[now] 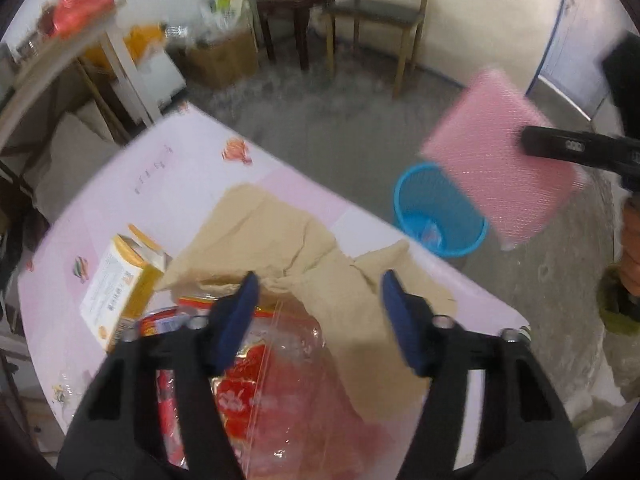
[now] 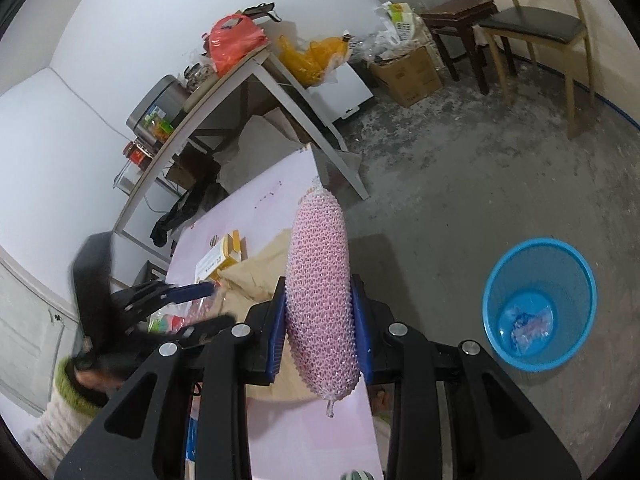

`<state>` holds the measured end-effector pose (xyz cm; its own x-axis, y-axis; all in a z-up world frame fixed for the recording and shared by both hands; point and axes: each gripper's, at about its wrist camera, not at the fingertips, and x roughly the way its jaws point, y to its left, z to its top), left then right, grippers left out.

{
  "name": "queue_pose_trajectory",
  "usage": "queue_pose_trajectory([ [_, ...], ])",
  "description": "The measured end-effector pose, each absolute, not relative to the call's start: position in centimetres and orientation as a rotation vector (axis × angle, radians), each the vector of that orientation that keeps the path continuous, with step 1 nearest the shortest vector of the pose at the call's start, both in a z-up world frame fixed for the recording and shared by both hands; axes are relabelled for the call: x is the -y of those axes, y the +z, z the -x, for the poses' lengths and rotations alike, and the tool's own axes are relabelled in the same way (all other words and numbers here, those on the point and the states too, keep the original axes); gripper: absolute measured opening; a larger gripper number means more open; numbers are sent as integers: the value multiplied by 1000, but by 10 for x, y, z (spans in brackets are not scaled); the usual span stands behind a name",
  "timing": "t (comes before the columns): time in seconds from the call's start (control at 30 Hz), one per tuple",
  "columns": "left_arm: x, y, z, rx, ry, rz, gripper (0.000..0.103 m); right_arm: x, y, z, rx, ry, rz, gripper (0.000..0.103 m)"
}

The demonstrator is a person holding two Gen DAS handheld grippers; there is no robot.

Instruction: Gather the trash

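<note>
A pink foam net sleeve (image 2: 320, 300) is pinched in the right tongs (image 2: 323, 316) beyond the tabletop (image 1: 168, 184) edge, near a blue wastebasket (image 2: 538, 304). The left tongs (image 1: 318, 304) gape empty above brown paper (image 1: 280, 232) and a red wrapper (image 1: 256, 392).

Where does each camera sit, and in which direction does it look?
Left wrist: on the left gripper, looking down at the pink table, brown paper and red wrapper; its open fingers show.
Right wrist: on the right gripper, looking over the table edge to the floor; its fingers clamp a pink sponge.
Both show the blue bin, the sponge and the other gripper.
</note>
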<state>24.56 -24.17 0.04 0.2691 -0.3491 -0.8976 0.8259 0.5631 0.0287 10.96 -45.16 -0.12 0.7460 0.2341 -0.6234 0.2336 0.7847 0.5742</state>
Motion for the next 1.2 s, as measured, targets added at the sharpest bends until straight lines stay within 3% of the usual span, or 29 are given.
queue_pose_trajectory([
  [0.27, 242, -5, -250, -1027, -850, -558, 3, 464, -4, -87, -721, -23, -726, 29],
  [0.57, 231, 27, -268, -915, -812, -415, 0, 465, -5, -76, -703, -37, -754, 29],
  [0.87, 176, 120, -267, -702, -810, -100, 0, 460, 6, -63, -675, -41, -748, 29],
  [1.2, 59, 209, -170, -497, -792, 48, 0, 443, 29, -50, -628, 12, -696, 29],
])
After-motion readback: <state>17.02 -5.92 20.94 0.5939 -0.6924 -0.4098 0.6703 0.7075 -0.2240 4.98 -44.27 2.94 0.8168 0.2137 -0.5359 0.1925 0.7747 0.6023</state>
